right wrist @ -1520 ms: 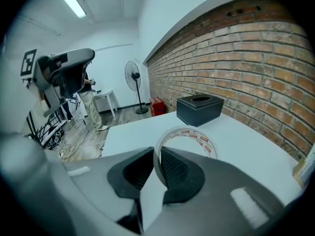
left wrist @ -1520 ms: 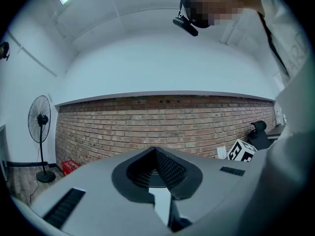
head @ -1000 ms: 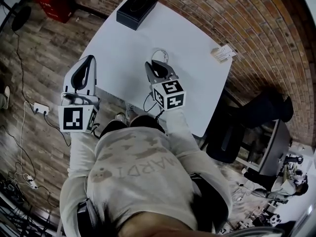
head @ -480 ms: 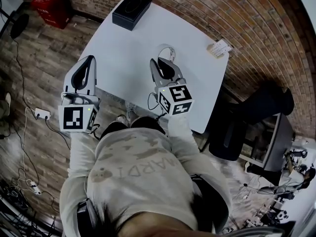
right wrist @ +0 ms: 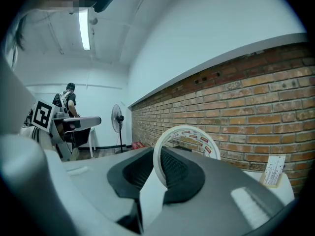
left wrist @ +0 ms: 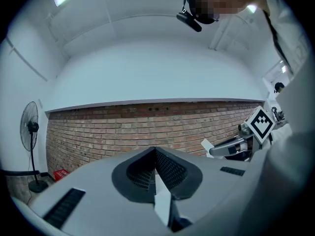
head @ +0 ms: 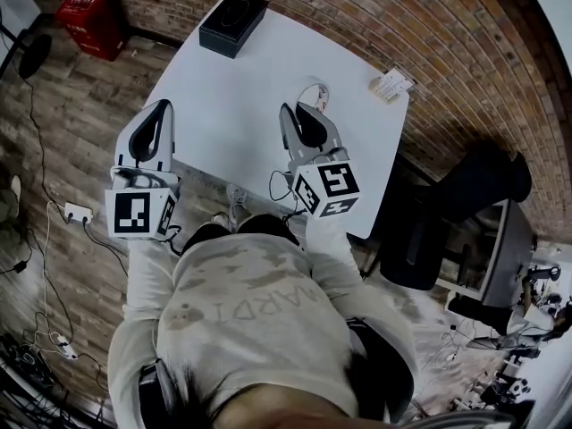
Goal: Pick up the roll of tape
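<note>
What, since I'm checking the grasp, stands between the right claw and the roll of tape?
Nothing visible: the right claw is shut on the roll of tape, over the white table.

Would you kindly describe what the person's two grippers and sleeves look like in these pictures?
The left gripper and right gripper are pale grey tapered shells with dark, ridged inner pads. Each carries a white cube printed with black square markers: left cube, right cube. A thin dark cable loops beside the right one. The sleeves are light-coloured.
</note>
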{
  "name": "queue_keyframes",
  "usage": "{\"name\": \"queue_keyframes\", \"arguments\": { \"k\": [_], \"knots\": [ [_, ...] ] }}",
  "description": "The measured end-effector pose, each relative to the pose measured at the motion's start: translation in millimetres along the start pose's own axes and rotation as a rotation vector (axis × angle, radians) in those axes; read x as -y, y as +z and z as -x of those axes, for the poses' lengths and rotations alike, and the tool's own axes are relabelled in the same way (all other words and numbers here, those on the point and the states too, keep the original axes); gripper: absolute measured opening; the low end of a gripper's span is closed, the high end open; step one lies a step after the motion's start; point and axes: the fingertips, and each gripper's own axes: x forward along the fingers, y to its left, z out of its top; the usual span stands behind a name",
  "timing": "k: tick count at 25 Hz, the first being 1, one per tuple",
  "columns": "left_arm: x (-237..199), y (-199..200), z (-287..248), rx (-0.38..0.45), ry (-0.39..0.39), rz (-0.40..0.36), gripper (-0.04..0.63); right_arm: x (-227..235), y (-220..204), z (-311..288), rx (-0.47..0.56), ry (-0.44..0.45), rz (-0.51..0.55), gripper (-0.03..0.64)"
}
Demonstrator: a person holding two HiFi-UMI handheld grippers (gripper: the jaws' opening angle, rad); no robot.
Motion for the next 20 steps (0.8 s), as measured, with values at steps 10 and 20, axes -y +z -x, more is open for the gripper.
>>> {"name": "queue_keyframes", "arguments": {
  "k": [10, 20],
  "knots": [
    [8, 11, 7, 0.017, -0.003, -0.008, 0.006, -3, 35, 27, 0.107, -0.033, 0.042, 0.056],
    [14, 17, 14, 0.028, 0.0, -0.014, 0.006, -2, 47, 46, 0.166, -0.06, 0.059, 0.057]
  ]
}}
